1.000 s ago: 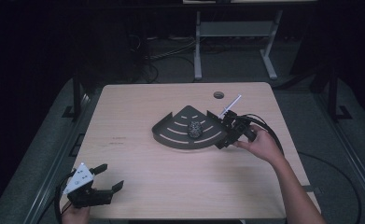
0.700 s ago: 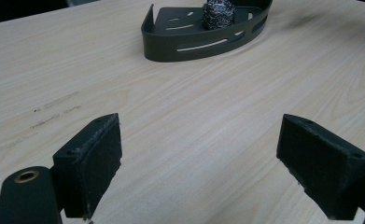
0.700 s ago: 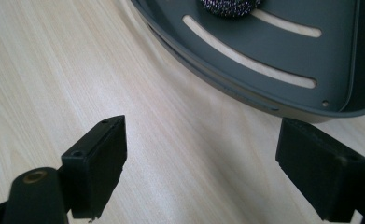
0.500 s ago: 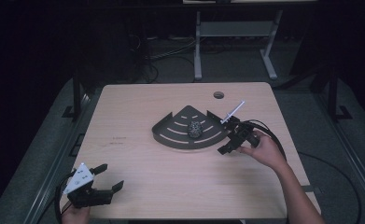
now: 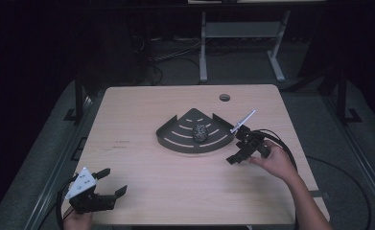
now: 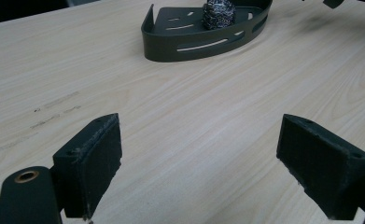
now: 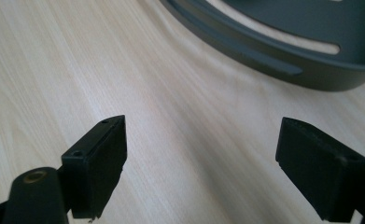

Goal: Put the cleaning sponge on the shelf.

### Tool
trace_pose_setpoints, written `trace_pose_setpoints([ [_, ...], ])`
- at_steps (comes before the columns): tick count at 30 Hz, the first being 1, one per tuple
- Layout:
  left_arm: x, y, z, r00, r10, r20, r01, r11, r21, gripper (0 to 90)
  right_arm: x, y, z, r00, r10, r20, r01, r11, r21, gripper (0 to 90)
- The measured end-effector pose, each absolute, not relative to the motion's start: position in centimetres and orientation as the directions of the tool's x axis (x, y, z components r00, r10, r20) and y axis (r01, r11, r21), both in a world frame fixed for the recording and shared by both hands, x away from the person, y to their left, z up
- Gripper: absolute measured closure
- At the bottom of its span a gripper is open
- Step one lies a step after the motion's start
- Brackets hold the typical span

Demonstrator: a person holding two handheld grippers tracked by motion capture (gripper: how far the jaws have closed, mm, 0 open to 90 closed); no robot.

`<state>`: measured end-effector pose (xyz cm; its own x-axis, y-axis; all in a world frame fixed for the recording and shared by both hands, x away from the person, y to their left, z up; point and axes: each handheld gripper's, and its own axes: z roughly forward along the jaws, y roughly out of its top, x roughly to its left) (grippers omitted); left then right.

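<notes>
A dark quarter-round slotted tray [image 5: 179, 136] lies at the table's middle with a steel-wool scrubber [image 5: 200, 132] inside it. In the left gripper view the tray [image 6: 171, 44] and the scrubber [image 6: 219, 9] sit far ahead. My right gripper [image 5: 236, 145] hovers just off the tray's right corner, open, nothing between its jaws. The right gripper view has its jaws [image 7: 201, 163] wide over bare wood, the tray's curved wall [image 7: 273, 51] just ahead. My left gripper [image 5: 112, 182] rests open at the table's front left corner, its jaws [image 6: 199, 163] empty.
The wooden table [image 5: 142, 110] has a round cable hole [image 5: 224, 97] at the back right. A black cable [image 5: 286, 148] loops behind my right hand. A white frame leg [image 5: 203, 52] stands on the floor beyond the table's far edge.
My right gripper has drawn back a little from the tray's right corner toward the front of the table. The left gripper has stayed put.
</notes>
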<state>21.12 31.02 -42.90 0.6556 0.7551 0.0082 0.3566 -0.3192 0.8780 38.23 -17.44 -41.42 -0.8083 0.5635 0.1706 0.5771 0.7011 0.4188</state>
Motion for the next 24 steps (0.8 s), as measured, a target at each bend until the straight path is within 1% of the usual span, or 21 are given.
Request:
trace_pose_setpoints([
  [7,21.1,31.0,-42.9,0.656,0.755,0.007,0.357,-0.318,0.878,13.3,37.3,-18.3,-41.6,-0.802,0.572,0.172,0.582,0.685,0.437,16.1],
  [9,21.1,31.0,-42.9,0.656,0.755,0.007,0.357,-0.319,0.878,13.3,37.1,-18.5,-41.8,-0.801,0.573,0.172,0.585,0.690,0.427,16.1],
  [24,21.2,31.0,-43.0,0.656,0.755,0.006,0.356,-0.317,0.879,13.3,35.4,-19.7,-42.7,-0.795,0.580,0.180,0.592,0.673,0.443,16.1],
])
